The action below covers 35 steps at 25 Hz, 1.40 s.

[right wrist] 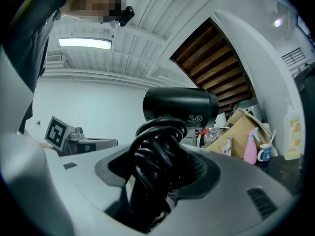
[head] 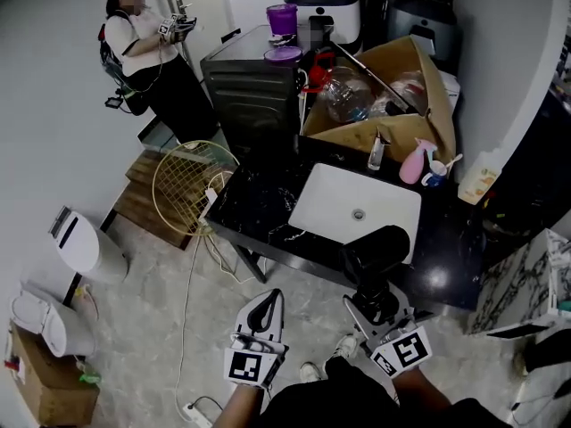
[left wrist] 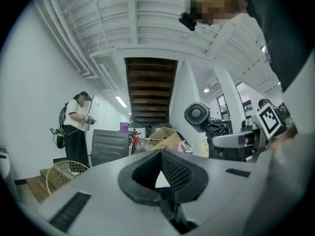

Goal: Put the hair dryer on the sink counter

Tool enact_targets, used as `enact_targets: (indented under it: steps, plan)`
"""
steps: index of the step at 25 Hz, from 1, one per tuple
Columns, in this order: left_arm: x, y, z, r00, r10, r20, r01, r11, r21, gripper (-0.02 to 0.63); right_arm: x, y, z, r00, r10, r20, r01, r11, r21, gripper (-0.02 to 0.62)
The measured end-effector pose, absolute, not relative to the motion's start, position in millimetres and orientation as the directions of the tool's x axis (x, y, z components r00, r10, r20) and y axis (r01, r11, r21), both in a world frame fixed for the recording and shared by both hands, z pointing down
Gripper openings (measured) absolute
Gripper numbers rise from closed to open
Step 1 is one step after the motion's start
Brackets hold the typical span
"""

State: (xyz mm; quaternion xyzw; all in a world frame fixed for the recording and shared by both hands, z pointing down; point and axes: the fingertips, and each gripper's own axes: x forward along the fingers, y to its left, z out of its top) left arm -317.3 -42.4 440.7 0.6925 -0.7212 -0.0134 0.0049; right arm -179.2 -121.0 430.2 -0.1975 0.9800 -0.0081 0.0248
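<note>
My right gripper (head: 375, 294) is shut on the handle of a black hair dryer (head: 379, 250), which has its cord wound round that handle. It holds the dryer upright just in front of the black sink counter (head: 259, 208), near the white basin (head: 330, 199). In the right gripper view the hair dryer (right wrist: 179, 104) points its barrel sideways above the right gripper (right wrist: 162, 161). My left gripper (head: 266, 306) hangs over the floor to the left, shut and with nothing in it. In the left gripper view the left gripper (left wrist: 161, 156) shows its jaws together, and the hair dryer (left wrist: 198, 116) is seen end-on at the right.
On the counter's far side stand a cardboard box (head: 401, 87) of clutter, a pink spray bottle (head: 413, 161) and a mug (right wrist: 265, 152). A round wire grille (head: 187, 185) leans at the counter's left end. A person (head: 143, 52) stands at the back left beside a grey cabinet (head: 250, 87).
</note>
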Motion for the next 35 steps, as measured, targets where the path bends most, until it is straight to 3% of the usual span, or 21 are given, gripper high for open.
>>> enact_targets:
  steps: [25,35]
  plan:
    - [-249,-245,447,0.168,-0.986,-0.002,-0.986,-0.168,0.017,-0.002,-86,-299,466,-0.815,-0.578,0.044,-0.579,0.813,-0.064,0.249]
    - [-243,-319,460,0.285,-0.958,0.036,-0.958,-0.285,0.015,-0.002,-76,-362,473,-0.714,-0.697,0.071,-0.697,0.717,0.030,0.249]
